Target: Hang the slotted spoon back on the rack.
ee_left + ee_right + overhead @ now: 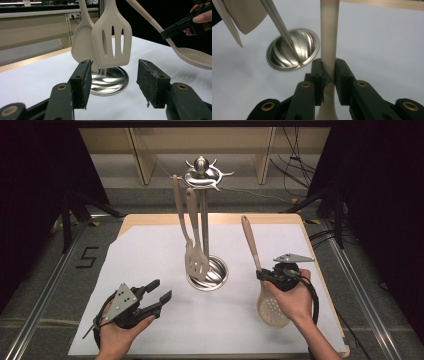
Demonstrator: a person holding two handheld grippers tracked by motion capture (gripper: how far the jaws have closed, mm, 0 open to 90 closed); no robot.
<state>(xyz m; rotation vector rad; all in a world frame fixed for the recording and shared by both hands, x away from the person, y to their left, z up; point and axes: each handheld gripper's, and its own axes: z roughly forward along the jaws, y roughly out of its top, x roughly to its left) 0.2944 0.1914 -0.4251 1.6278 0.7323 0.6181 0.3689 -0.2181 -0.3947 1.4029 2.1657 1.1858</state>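
A metal utensil stand [204, 220] rises from a round base [220, 275] at the table's middle. A slotted spatula [196, 260] and a solid spatula [176, 202], both cream, hang from its top hooks. My right gripper [263, 275] is shut on the handle of a cream perforated spoon [272, 309], bowl toward me and handle [329, 37] pointing away. My left gripper [161, 289] sits at the front left, open and holding nothing. Its jaws point at the slotted spatula [112, 42] and the base [110, 83], with the held spoon [195, 56] off to the right.
White paper [150, 255] covers a wooden table [215, 218]. Black curtains stand at both sides, and metal floor rails [45, 285] run along them. Cables [295, 165] lie on the floor at the back right. The stand's pole [278, 25] slants over the base [293, 50] left of my right jaws.
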